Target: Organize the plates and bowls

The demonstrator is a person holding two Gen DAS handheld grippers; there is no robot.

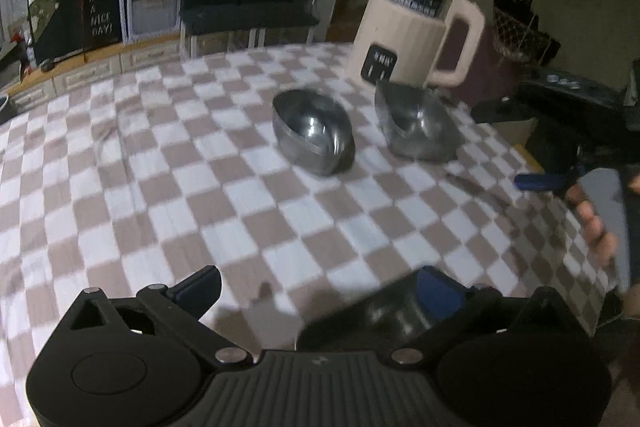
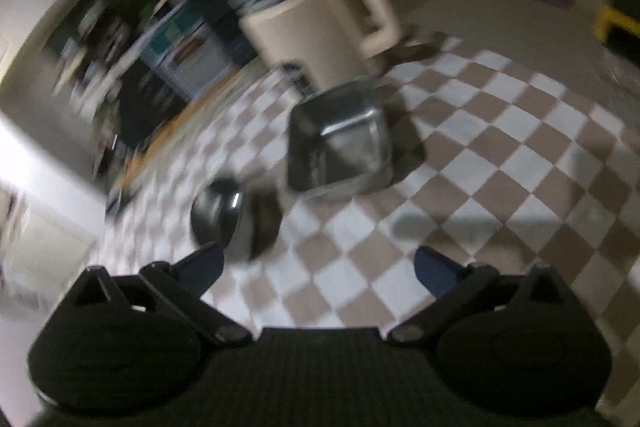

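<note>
Round steel bowl (image 1: 314,131) at frame centre on checkered surface (image 1: 160,187); square steel plate (image 1: 416,125) just right of it, before cream jug (image 1: 416,31). Left gripper (image 1: 320,287) and right gripper (image 2: 320,267): spread wide, empty.

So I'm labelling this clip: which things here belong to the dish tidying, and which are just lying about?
Belong:
round steel bowl
squarish steel dish

Lying about:
cream electric kettle with handle
knife on the checked cloth
checked tablecloth

Both grippers are open and empty.
</note>
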